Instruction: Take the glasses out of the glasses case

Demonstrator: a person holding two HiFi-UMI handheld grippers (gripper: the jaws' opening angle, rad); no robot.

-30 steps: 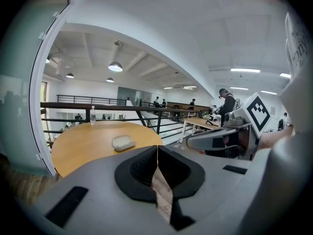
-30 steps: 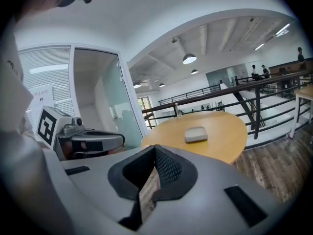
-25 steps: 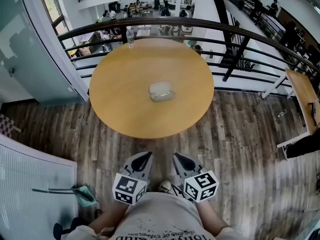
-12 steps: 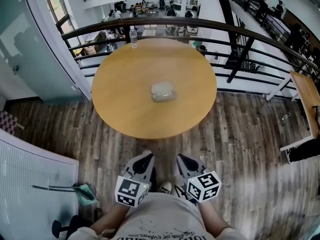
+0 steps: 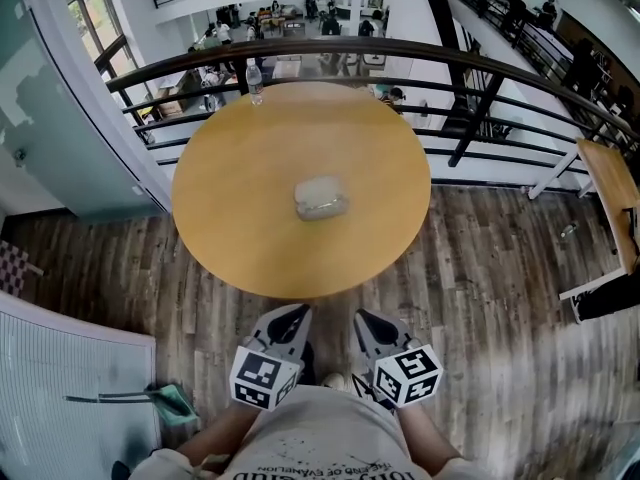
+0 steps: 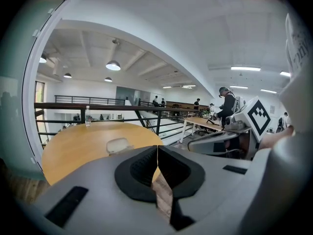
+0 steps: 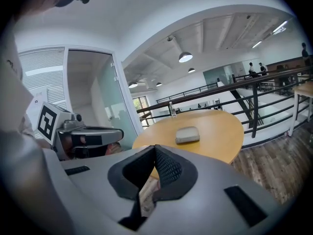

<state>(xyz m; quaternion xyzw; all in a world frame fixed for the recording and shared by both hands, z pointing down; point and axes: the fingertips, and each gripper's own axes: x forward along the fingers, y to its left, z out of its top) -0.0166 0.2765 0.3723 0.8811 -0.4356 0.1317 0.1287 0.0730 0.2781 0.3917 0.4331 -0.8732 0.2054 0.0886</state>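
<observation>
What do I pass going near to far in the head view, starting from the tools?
Left tool and right tool side by side, both shut → wood floor → round table → glasses case → water bottle → railing.

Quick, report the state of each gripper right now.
Left gripper: closed, holding nothing.
Right gripper: closed, holding nothing.
</observation>
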